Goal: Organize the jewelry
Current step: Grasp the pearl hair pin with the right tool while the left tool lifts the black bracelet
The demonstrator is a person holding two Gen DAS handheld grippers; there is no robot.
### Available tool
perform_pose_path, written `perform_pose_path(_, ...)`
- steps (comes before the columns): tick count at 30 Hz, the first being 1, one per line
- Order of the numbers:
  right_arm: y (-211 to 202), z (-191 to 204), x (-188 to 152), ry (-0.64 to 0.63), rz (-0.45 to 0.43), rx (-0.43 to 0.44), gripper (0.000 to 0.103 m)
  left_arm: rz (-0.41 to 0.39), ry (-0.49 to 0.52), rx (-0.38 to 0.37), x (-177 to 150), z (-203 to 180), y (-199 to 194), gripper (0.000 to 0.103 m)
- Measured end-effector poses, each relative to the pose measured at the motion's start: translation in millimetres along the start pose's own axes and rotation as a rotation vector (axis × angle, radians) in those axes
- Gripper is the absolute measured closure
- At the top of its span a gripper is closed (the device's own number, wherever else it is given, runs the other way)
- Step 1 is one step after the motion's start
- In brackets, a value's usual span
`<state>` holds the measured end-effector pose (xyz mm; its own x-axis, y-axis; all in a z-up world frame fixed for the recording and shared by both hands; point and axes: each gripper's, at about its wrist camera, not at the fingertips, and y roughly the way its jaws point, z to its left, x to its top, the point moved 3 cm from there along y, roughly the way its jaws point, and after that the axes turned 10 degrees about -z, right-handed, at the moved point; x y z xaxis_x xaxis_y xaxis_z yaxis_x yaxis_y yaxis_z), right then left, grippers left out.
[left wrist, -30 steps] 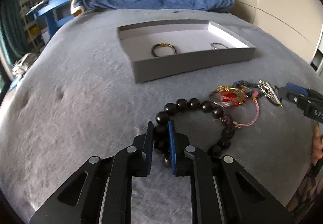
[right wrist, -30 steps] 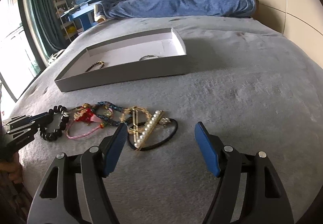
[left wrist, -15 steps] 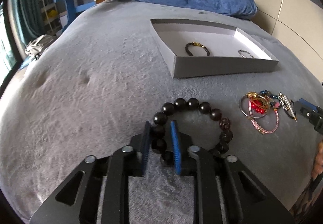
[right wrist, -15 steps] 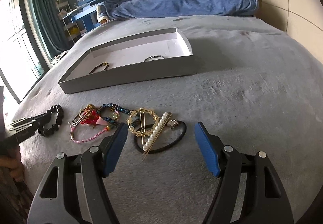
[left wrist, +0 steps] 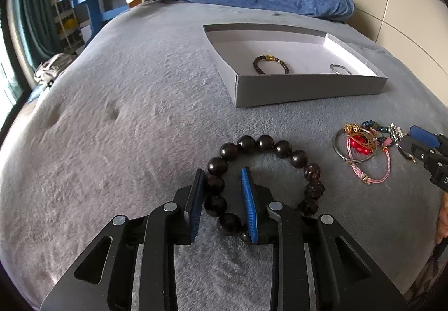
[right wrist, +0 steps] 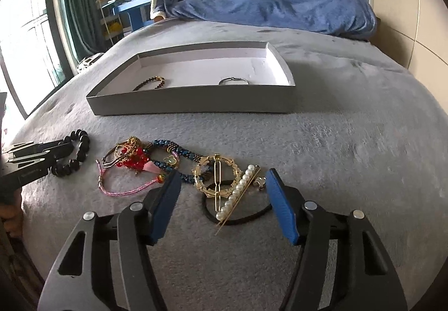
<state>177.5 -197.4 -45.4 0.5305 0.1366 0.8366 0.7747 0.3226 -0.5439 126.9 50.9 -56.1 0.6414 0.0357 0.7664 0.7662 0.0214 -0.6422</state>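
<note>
The left gripper (left wrist: 224,199) is standing released astride the black bead bracelet (left wrist: 264,143); the right gripper (right wrist: 221,204), empty, is closing over the pearl hairpin (right wrist: 238,193) near the grey tray (right wrist: 190,105).

Glossy dark bead bracelet (left wrist: 260,171), matt grey cardboard tray (left wrist: 308,89), plush grey bedspread (left wrist: 126,115), shiny gold metal clip (right wrist: 217,179)

Soft daylight from window (right wrist: 25,39); sharp; fisheye-bent, dark corners

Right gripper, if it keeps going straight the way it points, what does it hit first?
Most likely the pearl hair clip lying on the black hair tie, directly between the closing right gripper fingers, though depth is uncertain.
</note>
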Motion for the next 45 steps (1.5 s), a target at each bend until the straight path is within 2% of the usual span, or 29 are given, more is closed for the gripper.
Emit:
perform_pose_path(7,-6,-8,-2,0.049,0.005,-0.010,0.042,-0.003,0.000,0.001,-1,-1,0,0.075)
perform_pose_path(11,-4,-12,-7,0.070,0.046,-0.010,0.060,-0.004,-0.001,0.001,-1,0,0,0.075)
perform_pose_path(14,1,-10,-11,0.063,0.074,-0.001,0.067,-0.003,-0.004,-0.001,-1,0,0,0.075)
perform_pose_path(17,2,-10,-13,0.067,0.082,0.021,0.090,-0.003,-0.004,-0.001,-1,0,-1,0.075)
perform_pose_path(21,-4,-9,-9,0.079,0.053,0.046,0.098,-0.003,-0.005,-0.001,-1,0,-1,0.075)
perform_pose_path(25,-14,-14,-4,0.127,0.011,0.067,0.098,-0.011,-0.016,-0.015,0,1,-2,0.077)
perform_pose_path(27,-16,-19,-2,0.146,-0.001,0.064,0.098,-0.020,-0.027,-0.024,1,3,-3,0.086)
perform_pose_path(28,-17,-22,-1,0.156,-0.004,0.061,0.098,-0.027,-0.032,-0.028,2,3,-4,0.088)
perform_pose_path(33,-18,-30,-1,0.178,-0.007,0.032,0.098,-0.058,-0.038,-0.031,7,4,-8,0.088)
perform_pose_path(37,-16,-42,-3,0.196,0.004,-0.026,0.098,-0.063,-0.045,-0.038,9,6,-7,0.088)
perform_pose_path(42,-4,-57,-10,0.229,0.055,-0.086,0.098,-0.009,-0.024,-0.059,5,0,1,0.088)
perform_pose_path(45,-1,-58,-11,0.224,0.067,-0.098,0.098,0.007,-0.010,-0.045,4,-1,5,0.083)
